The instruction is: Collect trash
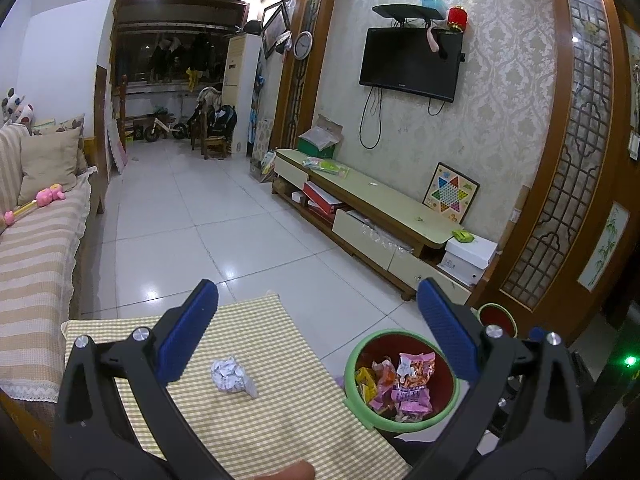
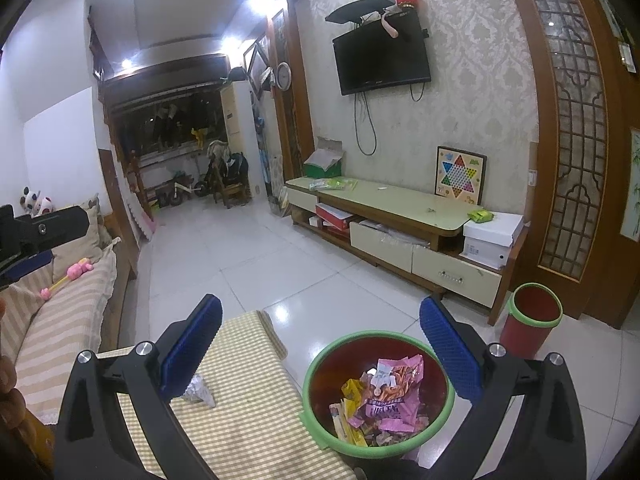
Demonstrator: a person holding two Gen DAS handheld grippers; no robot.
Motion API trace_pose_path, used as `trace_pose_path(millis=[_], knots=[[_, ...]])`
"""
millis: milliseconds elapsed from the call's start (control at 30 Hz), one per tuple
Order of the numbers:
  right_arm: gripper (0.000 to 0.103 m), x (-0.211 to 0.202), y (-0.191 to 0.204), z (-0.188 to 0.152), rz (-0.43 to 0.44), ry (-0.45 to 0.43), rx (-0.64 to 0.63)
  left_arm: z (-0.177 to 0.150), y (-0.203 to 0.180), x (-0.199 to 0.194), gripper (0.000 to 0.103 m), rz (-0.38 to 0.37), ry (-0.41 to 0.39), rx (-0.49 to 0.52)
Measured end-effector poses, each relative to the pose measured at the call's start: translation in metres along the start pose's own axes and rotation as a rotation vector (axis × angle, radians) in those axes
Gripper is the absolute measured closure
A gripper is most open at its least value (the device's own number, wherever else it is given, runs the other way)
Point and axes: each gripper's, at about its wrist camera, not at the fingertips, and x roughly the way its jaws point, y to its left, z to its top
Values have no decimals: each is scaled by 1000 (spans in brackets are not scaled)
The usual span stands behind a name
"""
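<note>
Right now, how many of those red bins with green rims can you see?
2. The near bin, holding wrappers, stands beside the checked table; the far bin stands near the TV cabinet. Others could be out of view.

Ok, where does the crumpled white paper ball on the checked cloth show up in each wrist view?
Left wrist view: the crumpled white paper ball lies in the open on the yellow checked tablecloth, lower centre, left of the green-rimmed red trash bin.
Right wrist view: the ball is lower left, partly hidden behind the hand-held gripper's left blue finger pad.
Shared landmark: the same bin, holding wrappers.
</note>
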Motion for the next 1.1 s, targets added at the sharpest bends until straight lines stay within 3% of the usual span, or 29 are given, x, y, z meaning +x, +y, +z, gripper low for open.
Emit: trace_pose_path(millis=[433, 633, 1100], knots=[[7, 7, 2, 0, 8, 20, -6, -5, -3, 5, 5, 13, 17, 0], [7, 7, 2, -1, 7, 20, -4, -7, -6, 6, 5, 62, 14, 24], [7, 17, 0, -11, 5, 44, -7, -12, -11, 4, 5, 65, 20, 42]])
